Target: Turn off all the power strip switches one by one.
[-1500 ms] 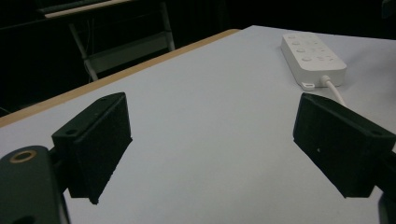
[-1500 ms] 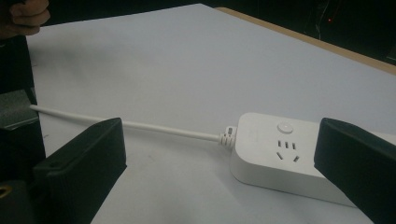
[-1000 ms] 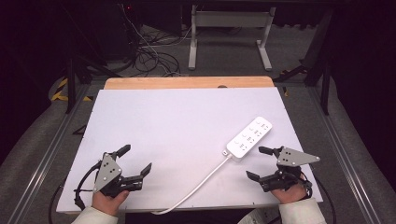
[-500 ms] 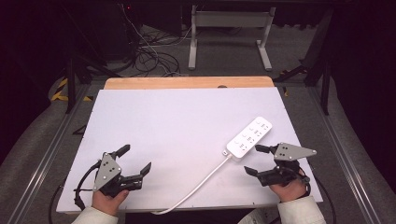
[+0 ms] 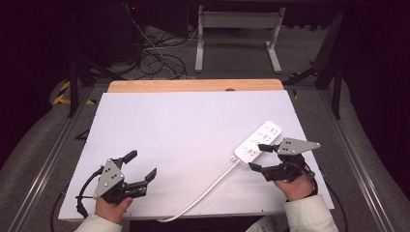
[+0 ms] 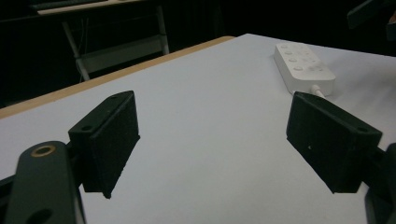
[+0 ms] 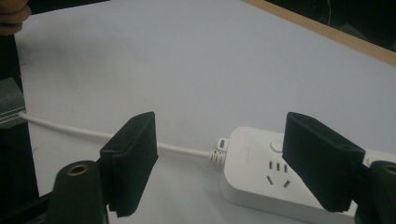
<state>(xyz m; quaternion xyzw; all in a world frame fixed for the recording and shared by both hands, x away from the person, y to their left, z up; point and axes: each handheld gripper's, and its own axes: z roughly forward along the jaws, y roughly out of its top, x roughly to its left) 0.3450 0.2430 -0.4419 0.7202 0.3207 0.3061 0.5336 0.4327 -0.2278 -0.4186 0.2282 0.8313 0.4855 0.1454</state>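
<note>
The right gripper [image 5: 258,156] has advanced on the power strip [image 5: 257,141]; its fingers, just narrowing but apart, now bracket the strip's cord end, ready to grasp. Left gripper [image 5: 142,166] idles, fingers apart.

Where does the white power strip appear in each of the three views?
High view: power strip lies right of centre on the table, by the right gripper.
Left gripper view: upper right, beyond the fingers.
Right gripper view: bottom right, between the fingers.
Shared landmark: its white cord.
</note>
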